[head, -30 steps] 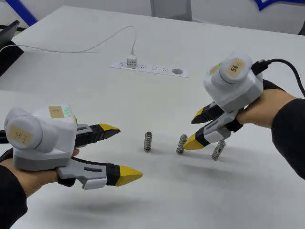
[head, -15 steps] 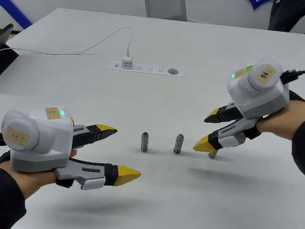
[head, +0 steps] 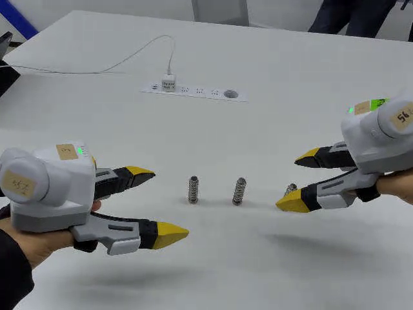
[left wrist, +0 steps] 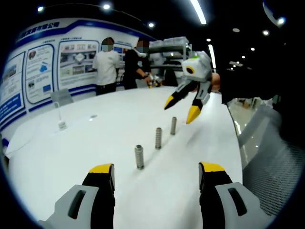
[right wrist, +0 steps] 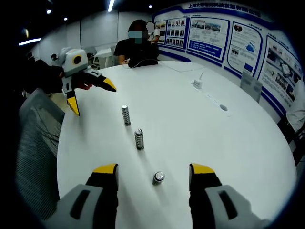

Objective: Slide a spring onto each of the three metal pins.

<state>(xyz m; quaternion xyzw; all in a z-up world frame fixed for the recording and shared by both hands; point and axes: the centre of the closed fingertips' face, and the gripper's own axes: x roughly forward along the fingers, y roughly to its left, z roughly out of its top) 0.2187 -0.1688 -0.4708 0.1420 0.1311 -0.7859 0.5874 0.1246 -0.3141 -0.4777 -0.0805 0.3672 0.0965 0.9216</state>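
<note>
Three short metal pins stand in a row on the white table, each with a coil spring around it: the left spring (head: 193, 189), the middle spring (head: 239, 191) and the right spring (head: 291, 189). The row also appears in the left gripper view, nearest spring (left wrist: 138, 156), and in the right gripper view, nearest spring (right wrist: 158, 178). My left gripper (head: 158, 203) hovers open to the left of the row, holding nothing. My right gripper (head: 298, 181) is open and empty just right of the right spring, which sits close in front of its jaws.
A white power strip (head: 193, 92) with a plug and cable (head: 129, 60) lies further back on the table. People stand beyond the table's far edge (left wrist: 107, 62). Wall posters (right wrist: 224, 36) hang behind.
My right gripper has drawn back to the right, away from the middle and right springs, uncovering the right one. The left gripper has hardly moved. The head camera has shifted.
</note>
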